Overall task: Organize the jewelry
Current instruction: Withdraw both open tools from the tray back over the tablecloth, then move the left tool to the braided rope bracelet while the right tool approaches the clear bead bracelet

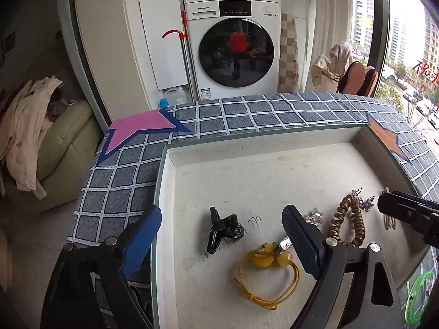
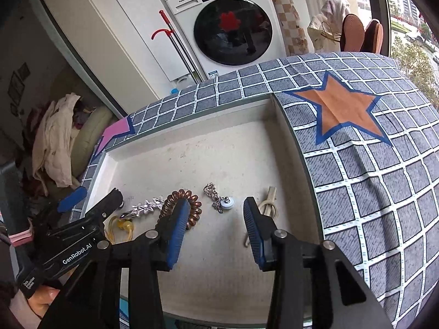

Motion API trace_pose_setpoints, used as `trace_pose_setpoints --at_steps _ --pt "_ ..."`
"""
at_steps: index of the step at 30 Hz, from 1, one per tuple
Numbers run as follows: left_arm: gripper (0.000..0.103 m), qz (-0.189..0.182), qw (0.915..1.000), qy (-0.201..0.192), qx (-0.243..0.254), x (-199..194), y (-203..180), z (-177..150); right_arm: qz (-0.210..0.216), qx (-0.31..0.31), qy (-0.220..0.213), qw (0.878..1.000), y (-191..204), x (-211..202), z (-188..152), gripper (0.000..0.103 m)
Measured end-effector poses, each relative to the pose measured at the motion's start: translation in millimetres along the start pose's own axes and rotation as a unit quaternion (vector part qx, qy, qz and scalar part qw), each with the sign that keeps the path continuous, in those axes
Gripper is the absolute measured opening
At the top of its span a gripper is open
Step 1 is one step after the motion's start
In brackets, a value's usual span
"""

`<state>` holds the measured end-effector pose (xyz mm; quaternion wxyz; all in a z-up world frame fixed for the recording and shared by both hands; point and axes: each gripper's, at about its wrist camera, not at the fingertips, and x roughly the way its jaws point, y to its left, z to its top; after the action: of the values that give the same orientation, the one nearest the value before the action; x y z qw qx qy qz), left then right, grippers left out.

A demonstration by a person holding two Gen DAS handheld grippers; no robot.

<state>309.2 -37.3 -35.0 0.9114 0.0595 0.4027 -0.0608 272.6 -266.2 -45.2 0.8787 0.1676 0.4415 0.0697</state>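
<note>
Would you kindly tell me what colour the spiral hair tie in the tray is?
The spiral hair tie is coppery brown, clearest in the right wrist view.

Seven small pieces counted in the one tray (image 1: 164,181) I can see.

I count one black claw clip (image 1: 222,229), one yellow cord bracelet (image 1: 264,277), one silver sparkly piece (image 2: 146,205), one copper spiral hair tie (image 2: 182,204), one silver chain with a round charm (image 2: 219,198), and one beige clip (image 2: 270,201). On the checked cloth (image 2: 370,192) I count two stars: one pink (image 1: 137,131), one orange (image 2: 343,109).
</note>
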Motion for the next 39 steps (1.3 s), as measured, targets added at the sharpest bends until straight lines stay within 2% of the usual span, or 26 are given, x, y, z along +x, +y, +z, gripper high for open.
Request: trace_pose_setpoints --at_steps 3,8,11,13,17,18,19,21,27,30,33,39 --pt "0.103 -0.001 1.0000 -0.001 0.004 -6.6 -2.5 1.1 0.002 0.004 -0.004 1.000 1.8 -8.3 -1.0 0.047" --pt "0.103 -0.005 0.9999 -0.015 0.002 -28.5 0.0 -3.5 0.008 0.005 -0.011 1.000 6.6 -27.5 -8.4 0.057" --pt "0.103 -0.012 0.9997 -0.021 0.000 -43.1 4.3 -9.8 0.014 0.006 -0.019 1.000 10.2 -42.7 -15.7 0.069" --pt "0.103 -0.015 0.9997 -0.021 0.001 -52.9 6.9 -16.5 0.018 0.005 -0.025 1.000 13.1 -53.8 -21.9 0.082" --pt "0.103 -0.030 0.9992 -0.022 0.012 -74.9 8.6 -32.6 0.022 0.001 -0.039 0.999 18.0 -77.8 -35.4 0.088" --pt "0.103 -0.031 0.9992 -0.021 0.015 -80.2 8.9 -36.5 0.021 -0.001 -0.044 0.999 20.0 -84.3 -40.1 0.093" --pt "0.103 -0.036 0.9990 -0.021 0.017 -85.7 9.2 -41.0 0.018 -0.004 -0.049 0.999 21.3 -89.8 -44.3 0.102" --pt "0.103 -0.044 0.9987 -0.019 0.018 -97.7 9.4 -51.2 0.007 -0.014 -0.063 0.998 26.0 -100.4 -55.8 0.103" --pt "0.103 -0.041 0.9985 -0.021 0.028 -127.2 8.6 -86.6 -0.011 -0.043 -0.064 0.997 37.5 -122.0 -85.2 0.103" --pt "0.103 -0.035 0.9988 -0.017 0.029 -135.6 10.8 -106.2 -0.010 -0.048 -0.031 0.998 38.7 -126.2 -97.0 0.103" --pt "0.103 -0.045 0.9985 0.003 0.030 -136.9 12.4 -125.4 -0.002 -0.043 -0.003 0.999 36.3 -127.1 -113.5 0.103" --pt "0.103 -0.045 0.9983 0.028 0.026 -138.2 14.7 -156.4 -0.016 -0.045 0.031 0.998 29.3 -125.5 -153.1 0.103"
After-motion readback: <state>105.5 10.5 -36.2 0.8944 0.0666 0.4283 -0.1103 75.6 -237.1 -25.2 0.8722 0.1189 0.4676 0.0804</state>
